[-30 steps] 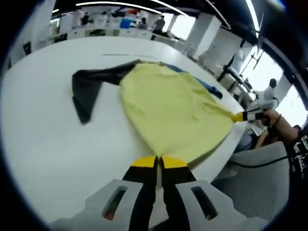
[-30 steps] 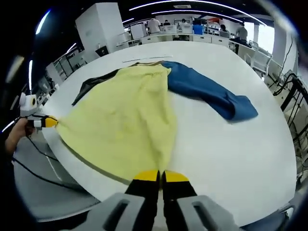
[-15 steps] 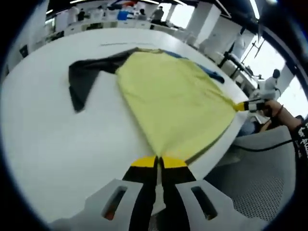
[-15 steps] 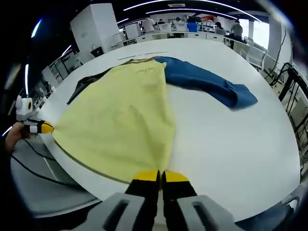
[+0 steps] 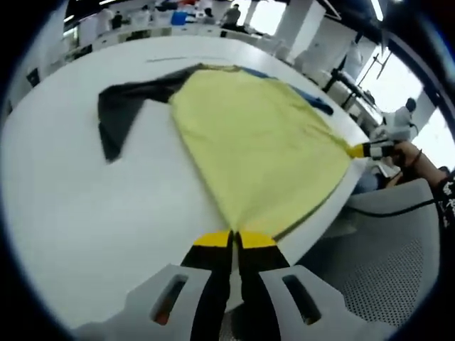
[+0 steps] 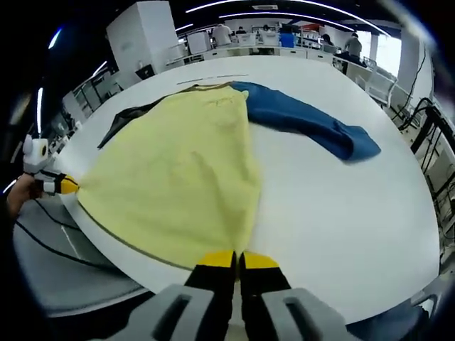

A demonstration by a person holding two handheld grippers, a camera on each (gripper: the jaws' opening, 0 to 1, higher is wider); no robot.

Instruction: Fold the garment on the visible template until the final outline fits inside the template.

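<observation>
Left gripper [image 5: 232,240]: fingers clamped on one hem corner of the yellow garment [image 5: 256,142] at the near edge of the white bench [image 5: 85,213]. Right gripper [image 6: 236,259]: fingers likewise pinched shut on the other hem corner. Garment stretched between them, long axis running away toward the collar; dark sleeve [image 5: 117,117] left, blue sleeve [image 6: 306,124] right. Both equally near; fold probably forward.

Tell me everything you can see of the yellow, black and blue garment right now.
The yellow, black and blue garment lies spread on the white table, soft cloth, yellow body up. One black sleeve and one blue sleeve lie flat to either side. Its hem is stretched over the table's near edge, each corner pinched: the left gripper and right gripper are both shut on it. No template outline is clear.
</observation>
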